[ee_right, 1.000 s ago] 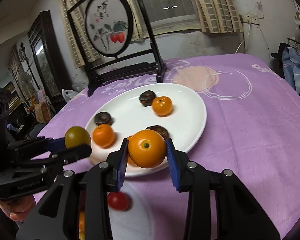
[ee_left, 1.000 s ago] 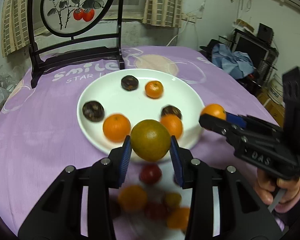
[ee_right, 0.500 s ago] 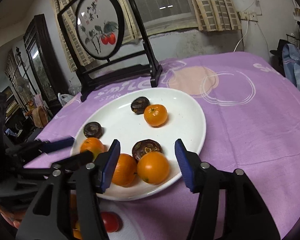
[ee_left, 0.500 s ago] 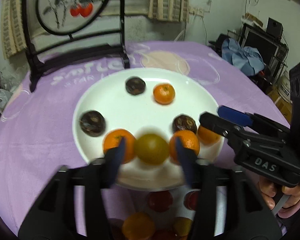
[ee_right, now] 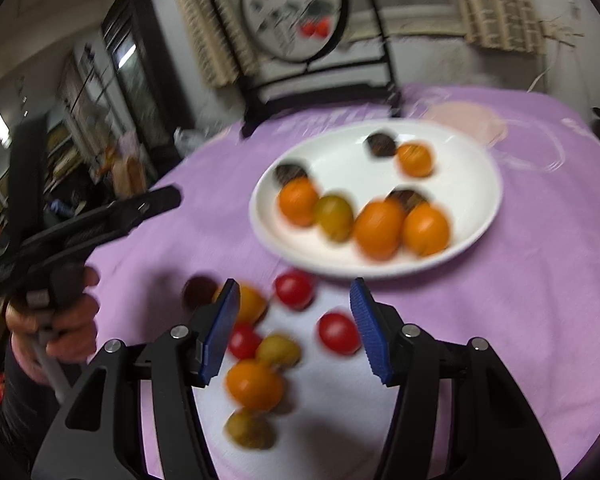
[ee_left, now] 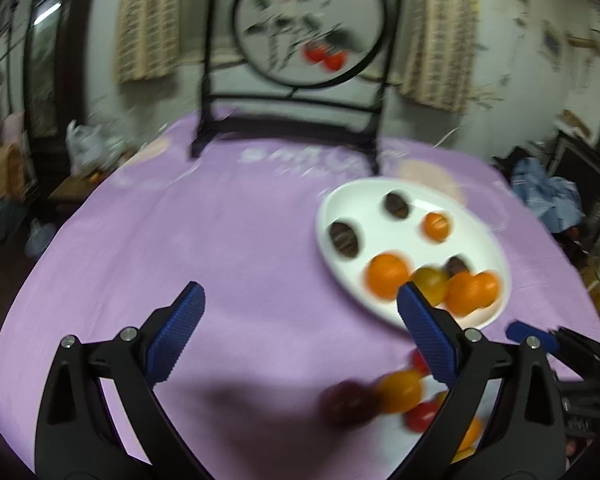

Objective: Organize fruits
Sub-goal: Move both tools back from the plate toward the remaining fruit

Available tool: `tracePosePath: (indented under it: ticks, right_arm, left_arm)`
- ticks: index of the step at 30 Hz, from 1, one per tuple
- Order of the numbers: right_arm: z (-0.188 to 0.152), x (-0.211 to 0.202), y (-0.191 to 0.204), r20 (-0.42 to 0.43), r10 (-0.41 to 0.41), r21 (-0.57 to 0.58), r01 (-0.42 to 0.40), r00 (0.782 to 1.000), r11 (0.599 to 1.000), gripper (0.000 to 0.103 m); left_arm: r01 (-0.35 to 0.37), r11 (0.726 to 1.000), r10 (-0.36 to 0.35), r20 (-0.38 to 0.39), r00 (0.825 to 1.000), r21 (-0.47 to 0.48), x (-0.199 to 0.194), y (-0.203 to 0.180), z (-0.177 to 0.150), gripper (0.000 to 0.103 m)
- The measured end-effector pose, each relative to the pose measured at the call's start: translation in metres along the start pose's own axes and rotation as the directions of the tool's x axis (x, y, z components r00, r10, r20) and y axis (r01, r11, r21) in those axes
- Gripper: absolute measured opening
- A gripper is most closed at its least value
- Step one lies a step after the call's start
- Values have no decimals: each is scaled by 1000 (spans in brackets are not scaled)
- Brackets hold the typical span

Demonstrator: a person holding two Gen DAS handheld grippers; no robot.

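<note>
A white plate on the purple cloth holds several oranges, dark fruits and a greenish-yellow fruit. Near me lies a pile of loose fruit: red tomatoes, oranges and yellowish ones; it also shows in the left wrist view. My left gripper is open and empty over bare cloth left of the plate. My right gripper is open and empty just above the loose pile. Both views are motion-blurred.
A black stand with a round painted screen stands at the table's far side. The left gripper's body and the hand holding it are at the left of the right wrist view. Furniture and clutter surround the table.
Both grippers opened and left their fruits on the plate, the left the greenish one, the right an orange. Both pulled back; the left swung left, the right dropped toward the loose pile.
</note>
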State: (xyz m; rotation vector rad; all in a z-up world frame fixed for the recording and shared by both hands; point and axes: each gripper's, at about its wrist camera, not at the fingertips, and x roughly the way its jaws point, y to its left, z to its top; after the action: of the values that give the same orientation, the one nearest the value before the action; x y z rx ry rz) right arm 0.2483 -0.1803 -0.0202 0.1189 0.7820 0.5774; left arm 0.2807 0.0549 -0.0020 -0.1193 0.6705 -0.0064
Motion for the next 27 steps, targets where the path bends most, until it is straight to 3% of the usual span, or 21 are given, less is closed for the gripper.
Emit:
tracePosePath:
  ticks: [6, 10, 22, 27]
  right_arm:
    - [-18, 1, 21, -67, 13, -33, -16, 998, 999, 58]
    - [-27, 12, 17, -158, 61, 24, -58, 986, 998, 58]
    - [-36, 18, 24, -191, 4, -34, -11, 982, 999, 58]
    - [-37, 21, 23, -202, -7, -40, -1, 979, 999, 48]
  left_arm:
    - [-56, 998, 56, 5, 998, -3, -11, 11, -10, 98]
    - [-58, 998, 58, -2, 998, 15, -10, 7, -14, 98]
    - [-66, 997, 67, -7, 998, 38, -9, 2, -14, 98]
    - [-67, 997, 67, -5, 998, 39, -9, 3, -15, 98]
